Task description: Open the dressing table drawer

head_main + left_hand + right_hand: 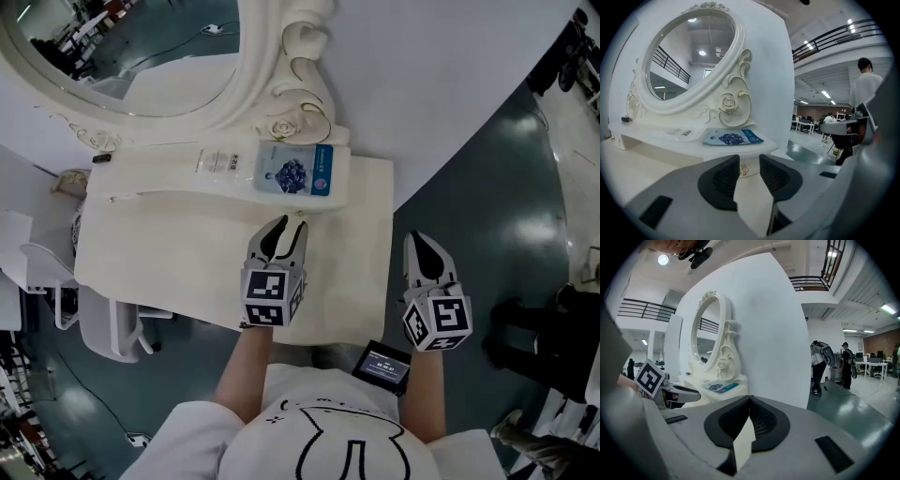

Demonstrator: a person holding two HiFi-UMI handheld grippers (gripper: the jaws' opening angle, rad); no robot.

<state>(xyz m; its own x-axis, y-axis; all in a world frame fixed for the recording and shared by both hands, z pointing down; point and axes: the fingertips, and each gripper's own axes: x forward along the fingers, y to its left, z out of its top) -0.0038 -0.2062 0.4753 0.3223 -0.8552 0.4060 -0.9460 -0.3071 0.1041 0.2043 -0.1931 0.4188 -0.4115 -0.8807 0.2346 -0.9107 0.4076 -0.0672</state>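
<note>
Bright overhead light is flooding every view.
Glare is pooling on the glossy dark teal floor (539, 230), the cream-white carved dressing desk (187, 272) is washing out, and both gripper views are warping at their edges.

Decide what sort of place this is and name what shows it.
Probably an open workspace or test hall, not a bedroom: the dressing table and mirror stand against a white panel on a glossy floor, with office desks and a railed gallery behind.

A blue packet (295, 171) lies on the cream desk's (187, 272) raised shelf. Just below the packet, the left tongs (291, 225) hover over the desk top, jaws apart, aimed at what may be a small knob (300, 214). Lower and to the right of the packet, the right tongs (419, 238) hang beyond the desk's edge.
</note>
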